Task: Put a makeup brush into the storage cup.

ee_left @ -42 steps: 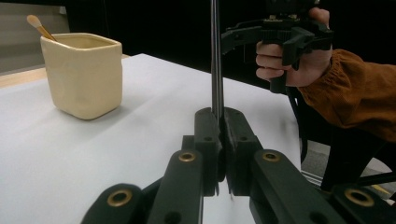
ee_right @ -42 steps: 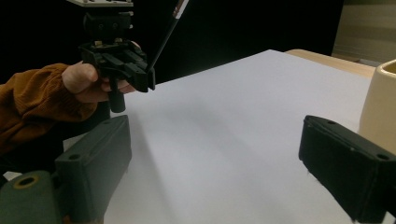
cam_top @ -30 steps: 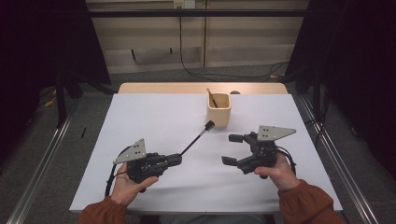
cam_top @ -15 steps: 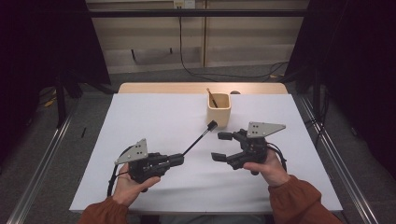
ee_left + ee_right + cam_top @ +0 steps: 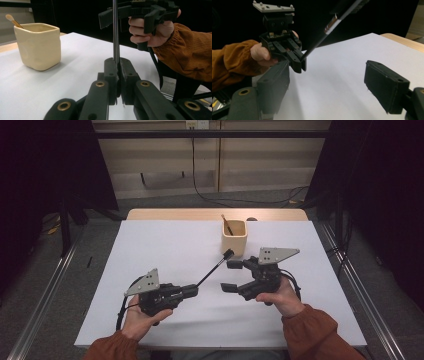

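Left gripper [image 5: 192, 290] clenched on brush [image 5: 213, 268], tip raised near cup [image 5: 233, 236]. Right gripper [image 5: 231, 275] jaws spread wide, empty, beside brush.

A cream cup [image 5: 234, 236] with a wooden stick [image 5: 227, 225] inside, on a white table [image 5: 165, 245] before a wall with cables [image 5: 210, 195]

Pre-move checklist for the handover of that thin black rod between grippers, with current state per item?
1. Left gripper clamped on the thin black rod with a metal collar: ok, jaws shut on its lower end.
2. Right gripper open to receive: ok, jaws wide apart.
3. Rod between the right jaws: not ok, its tip passes above and beside them.
4. Cream square ceramic cup upright, clear of both grippers: ok.
5. Wooden stick stays in cup: ok.
6. Rod tip type: cannot tell.
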`<state>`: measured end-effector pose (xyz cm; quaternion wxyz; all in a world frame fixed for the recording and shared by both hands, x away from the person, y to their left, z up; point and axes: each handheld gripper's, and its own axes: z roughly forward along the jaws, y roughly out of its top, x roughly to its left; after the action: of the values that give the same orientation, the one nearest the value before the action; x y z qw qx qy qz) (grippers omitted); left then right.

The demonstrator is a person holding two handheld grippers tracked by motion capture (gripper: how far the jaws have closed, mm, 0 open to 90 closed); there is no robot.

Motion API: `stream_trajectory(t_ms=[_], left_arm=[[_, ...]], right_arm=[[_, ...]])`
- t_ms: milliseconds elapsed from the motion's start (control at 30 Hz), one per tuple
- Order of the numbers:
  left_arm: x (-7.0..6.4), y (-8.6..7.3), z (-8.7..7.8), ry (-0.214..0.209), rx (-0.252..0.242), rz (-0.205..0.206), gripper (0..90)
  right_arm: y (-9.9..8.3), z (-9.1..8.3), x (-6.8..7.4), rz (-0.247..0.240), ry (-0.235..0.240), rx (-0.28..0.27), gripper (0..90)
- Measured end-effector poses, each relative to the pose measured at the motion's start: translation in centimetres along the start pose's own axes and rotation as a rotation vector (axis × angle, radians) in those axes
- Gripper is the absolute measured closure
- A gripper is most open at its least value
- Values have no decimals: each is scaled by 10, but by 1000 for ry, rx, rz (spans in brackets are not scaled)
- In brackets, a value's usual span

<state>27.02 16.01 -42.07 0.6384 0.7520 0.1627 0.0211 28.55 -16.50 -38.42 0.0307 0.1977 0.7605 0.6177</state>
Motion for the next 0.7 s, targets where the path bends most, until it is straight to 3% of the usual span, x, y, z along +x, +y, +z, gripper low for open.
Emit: stream_trajectory(t_ms=[367,700], left_arm=[[1,-2,1,10,13,8,856],[1,-4,6,6,23,9,856]], right_arm=[[6,7,-4,14,1,-41,443],[6,8,-7,44,27,-50,584]])
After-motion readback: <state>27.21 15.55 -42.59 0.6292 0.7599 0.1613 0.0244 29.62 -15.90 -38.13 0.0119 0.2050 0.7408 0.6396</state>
